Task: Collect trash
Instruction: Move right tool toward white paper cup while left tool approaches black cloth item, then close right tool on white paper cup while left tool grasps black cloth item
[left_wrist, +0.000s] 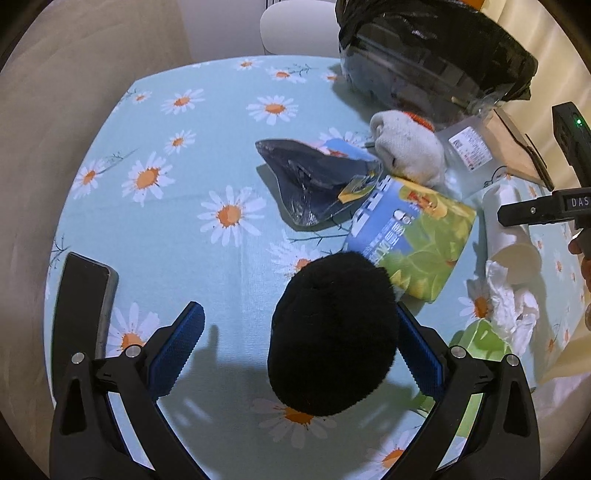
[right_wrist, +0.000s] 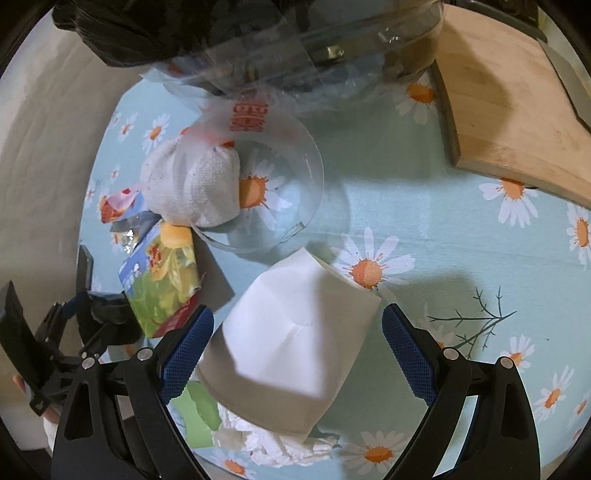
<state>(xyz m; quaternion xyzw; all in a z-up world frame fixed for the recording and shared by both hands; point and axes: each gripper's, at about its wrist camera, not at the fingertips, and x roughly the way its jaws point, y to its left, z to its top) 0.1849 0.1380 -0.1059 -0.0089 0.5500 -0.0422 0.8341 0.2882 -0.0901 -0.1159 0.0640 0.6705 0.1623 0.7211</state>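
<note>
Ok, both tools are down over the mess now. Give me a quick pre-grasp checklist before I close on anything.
1. Left tool open: ok, and the black fuzzy ball sits between its fingers.
2. Ball centred: not ok; it lies against one finger, with a wide gap to the other.
3. Right tool open: ok, it straddles the white paper cup lying on its side.
4. Cup free of other trash: not ok; the crumpled tissue lies under its near end.
5. Bin with black liner reachable: cannot tell; it stands at the table's far edge.
6. Phone clear of the left tool: ok.
</note>
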